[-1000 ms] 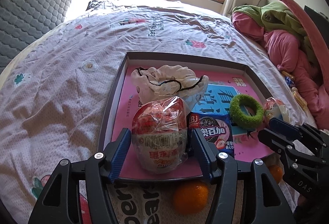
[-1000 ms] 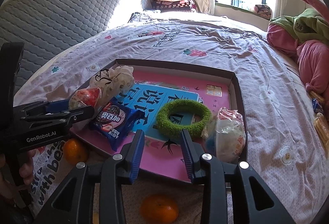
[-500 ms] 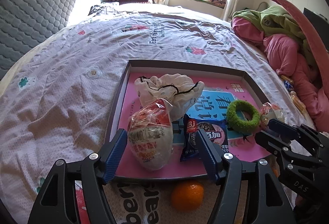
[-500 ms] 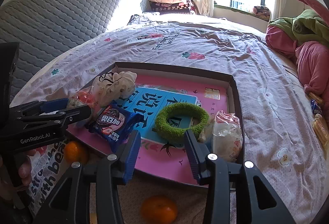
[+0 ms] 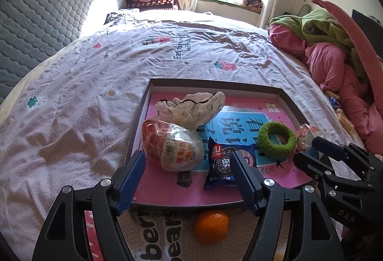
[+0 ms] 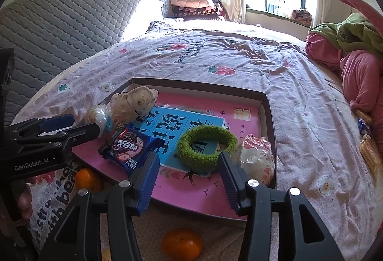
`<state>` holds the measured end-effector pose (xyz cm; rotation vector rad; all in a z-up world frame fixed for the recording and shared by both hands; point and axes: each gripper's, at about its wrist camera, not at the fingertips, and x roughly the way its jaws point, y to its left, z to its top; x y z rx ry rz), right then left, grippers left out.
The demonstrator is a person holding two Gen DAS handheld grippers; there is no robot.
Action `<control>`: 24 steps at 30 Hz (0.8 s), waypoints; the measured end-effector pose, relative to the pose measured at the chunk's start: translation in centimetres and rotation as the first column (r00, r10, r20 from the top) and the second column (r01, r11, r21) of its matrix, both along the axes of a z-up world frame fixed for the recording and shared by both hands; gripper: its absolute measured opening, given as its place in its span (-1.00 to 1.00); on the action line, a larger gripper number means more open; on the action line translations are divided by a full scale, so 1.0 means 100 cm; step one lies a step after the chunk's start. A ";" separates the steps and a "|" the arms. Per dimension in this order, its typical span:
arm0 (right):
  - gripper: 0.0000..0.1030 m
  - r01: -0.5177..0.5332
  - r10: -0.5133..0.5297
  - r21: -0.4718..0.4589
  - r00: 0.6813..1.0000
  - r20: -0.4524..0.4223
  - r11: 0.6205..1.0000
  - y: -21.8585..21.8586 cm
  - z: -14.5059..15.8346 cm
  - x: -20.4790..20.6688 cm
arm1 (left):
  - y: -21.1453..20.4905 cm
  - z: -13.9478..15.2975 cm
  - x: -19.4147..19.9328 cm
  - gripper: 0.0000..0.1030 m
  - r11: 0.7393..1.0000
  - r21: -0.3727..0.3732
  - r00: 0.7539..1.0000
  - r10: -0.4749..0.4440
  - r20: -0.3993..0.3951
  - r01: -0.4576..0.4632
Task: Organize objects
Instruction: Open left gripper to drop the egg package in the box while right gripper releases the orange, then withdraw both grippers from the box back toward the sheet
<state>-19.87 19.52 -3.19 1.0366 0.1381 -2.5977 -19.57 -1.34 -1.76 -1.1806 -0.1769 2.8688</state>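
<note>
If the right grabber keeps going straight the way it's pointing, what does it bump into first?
Most likely the fuzzy green ring in the tray. It lies just ahead of the right gripper, between its open fingers, whose jaws have just been opening. Depth is hard to judge, so it may meet the tray's floor first.

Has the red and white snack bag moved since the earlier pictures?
Yes. The snack bag left the opening left gripper and now lies tipped over inside the tray, beside its left wall.

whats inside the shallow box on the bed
In the shallow box: a green fuzzy ring, a blue cookie packet, a wrapped bun, a cream pouch and a clear snack bag. They hide parts of its printed floor.
</note>
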 end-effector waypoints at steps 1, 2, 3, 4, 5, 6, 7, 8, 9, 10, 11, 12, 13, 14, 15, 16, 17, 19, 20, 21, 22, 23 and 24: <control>0.03 0.002 -0.002 -0.001 1.000 -0.002 1.000 0.000 0.001 0.000 | 0.000 0.001 0.001 0.44 1.000 0.000 1.000 0.000 -0.002 0.000; 0.03 0.005 -0.005 -0.001 1.000 -0.005 1.000 0.001 0.001 0.000 | 0.001 0.002 0.002 0.44 1.000 0.000 1.000 0.000 -0.005 0.000; 0.04 0.009 -0.009 -0.002 1.000 -0.006 1.000 0.002 0.002 0.000 | 0.001 0.003 0.003 0.44 1.000 -0.001 1.000 0.000 -0.008 0.000; 0.04 0.011 -0.011 -0.005 1.000 -0.006 1.000 0.003 0.003 0.000 | 0.002 0.004 0.003 0.45 1.000 -0.001 1.000 -0.001 -0.010 0.001; 0.05 0.014 -0.014 -0.007 1.000 -0.007 1.000 0.004 0.003 0.000 | 0.002 0.006 0.004 0.45 1.000 -0.003 1.000 0.000 -0.013 0.000; 0.05 0.017 -0.017 -0.010 1.000 -0.008 1.000 0.004 0.004 0.000 | 0.002 0.007 0.006 0.45 1.000 -0.005 1.000 0.000 -0.017 0.000; 0.05 0.017 -0.017 -0.011 1.000 -0.008 1.000 0.005 0.004 0.000 | 0.002 0.008 0.007 0.45 1.000 -0.007 1.000 0.001 -0.022 -0.001; 0.05 0.018 -0.018 -0.012 1.000 -0.009 1.000 0.005 0.005 0.000 | 0.003 0.010 0.007 0.45 1.000 -0.008 1.000 0.000 -0.025 -0.001; 0.05 0.019 -0.019 -0.011 1.000 -0.012 1.000 0.005 0.006 0.001 | 0.004 0.011 0.008 0.45 1.000 -0.010 1.000 0.001 -0.028 -0.001; 0.05 0.019 -0.019 -0.011 1.000 -0.014 1.000 0.005 0.006 0.001 | 0.004 0.013 0.009 0.45 1.000 -0.010 1.000 0.001 -0.031 -0.002; 0.06 0.019 -0.019 -0.012 1.000 -0.015 1.000 0.005 0.007 0.002 | 0.004 0.014 0.010 0.45 1.000 -0.009 0.999 0.000 -0.034 -0.001; 0.06 0.019 -0.019 -0.013 1.000 -0.018 1.000 0.005 0.008 0.002 | 0.004 0.015 0.011 0.45 1.000 -0.008 0.999 0.001 -0.037 -0.001; 0.06 0.018 -0.018 -0.015 1.000 -0.020 1.000 0.005 0.009 0.002 | 0.004 0.017 0.012 0.45 1.000 -0.007 0.999 0.002 -0.041 -0.002; 0.06 0.017 -0.018 -0.016 1.000 -0.022 1.000 0.005 0.010 0.002 | 0.004 0.018 0.013 0.45 1.000 -0.006 0.999 0.003 -0.044 -0.003; 0.06 0.018 -0.018 -0.018 1.000 -0.024 1.000 0.006 0.011 0.002 | 0.004 0.020 0.014 0.45 1.000 -0.005 0.999 0.003 -0.046 -0.003; 0.06 0.017 -0.018 -0.021 0.999 -0.027 1.000 0.006 0.012 0.003 | 0.003 0.021 0.016 0.45 1.000 -0.004 0.999 0.005 -0.049 -0.006; 0.07 0.016 -0.017 -0.024 0.999 -0.030 1.000 0.006 0.013 0.004 | 0.003 0.022 0.017 0.45 1.000 -0.004 0.999 0.007 -0.051 -0.007; 0.09 0.016 -0.017 -0.028 0.999 -0.038 0.999 0.007 0.016 0.005 | 0.004 0.025 0.019 0.45 1.000 -0.003 0.998 0.010 -0.056 -0.010; 0.11 0.016 -0.017 -0.030 0.999 -0.043 0.999 0.008 0.017 0.006 | 0.004 0.026 0.020 0.45 1.000 -0.003 0.998 0.009 -0.058 -0.009; 0.12 0.017 -0.019 -0.032 0.999 -0.048 0.999 0.009 0.019 0.006 | 0.004 0.028 0.021 0.45 1.000 -0.006 0.998 0.009 -0.059 -0.009; 0.13 0.017 -0.019 -0.033 0.998 -0.053 0.999 0.010 0.020 0.008 | 0.005 0.028 0.022 0.45 1.000 -0.008 0.998 0.009 -0.060 -0.010; 0.14 0.018 -0.020 -0.031 0.998 -0.060 0.999 0.010 0.022 0.008 | 0.005 0.029 0.024 0.45 1.000 -0.010 0.998 0.009 -0.062 -0.010; 0.14 0.020 -0.022 -0.027 0.998 -0.067 0.999 0.011 0.023 0.009 | 0.006 0.030 0.025 0.45 1.000 -0.010 0.998 0.010 -0.063 -0.010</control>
